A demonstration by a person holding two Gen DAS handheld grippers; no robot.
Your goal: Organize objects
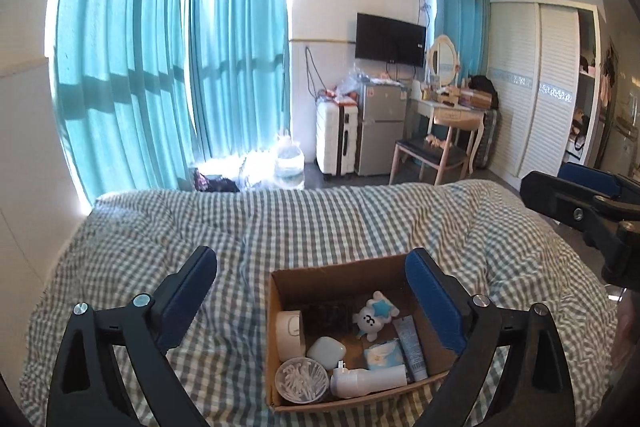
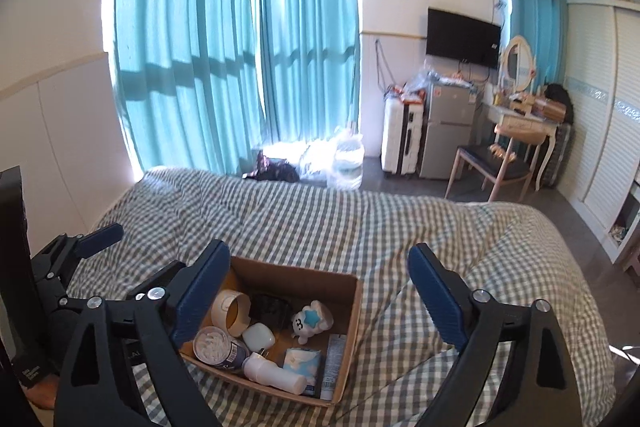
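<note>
An open cardboard box [image 1: 276,311] [image 2: 352,311] sits on the checkered bed. It holds a white plush toy with a blue star [image 1: 374,315] [image 2: 310,321], a tape roll [image 1: 289,333] [image 2: 232,309], a tub of cotton swabs [image 1: 302,379] [image 2: 214,345], a white bottle [image 1: 366,381] [image 2: 276,373], a tissue pack [image 1: 384,353] [image 2: 302,361], a tube [image 1: 410,347] [image 2: 332,363] and a small white case [image 1: 326,351] [image 2: 258,335]. My left gripper [image 1: 310,287] is open and empty above the box's left side. My right gripper [image 2: 316,285] is open and empty over the box.
The gingham bedspread [image 1: 320,223] [image 2: 360,219] covers the bed. Beyond its far edge are teal curtains [image 1: 160,47], water jugs [image 1: 288,163], a suitcase [image 1: 336,139], a small fridge [image 1: 380,131], a chair [image 1: 432,151] and a wardrobe [image 1: 540,87].
</note>
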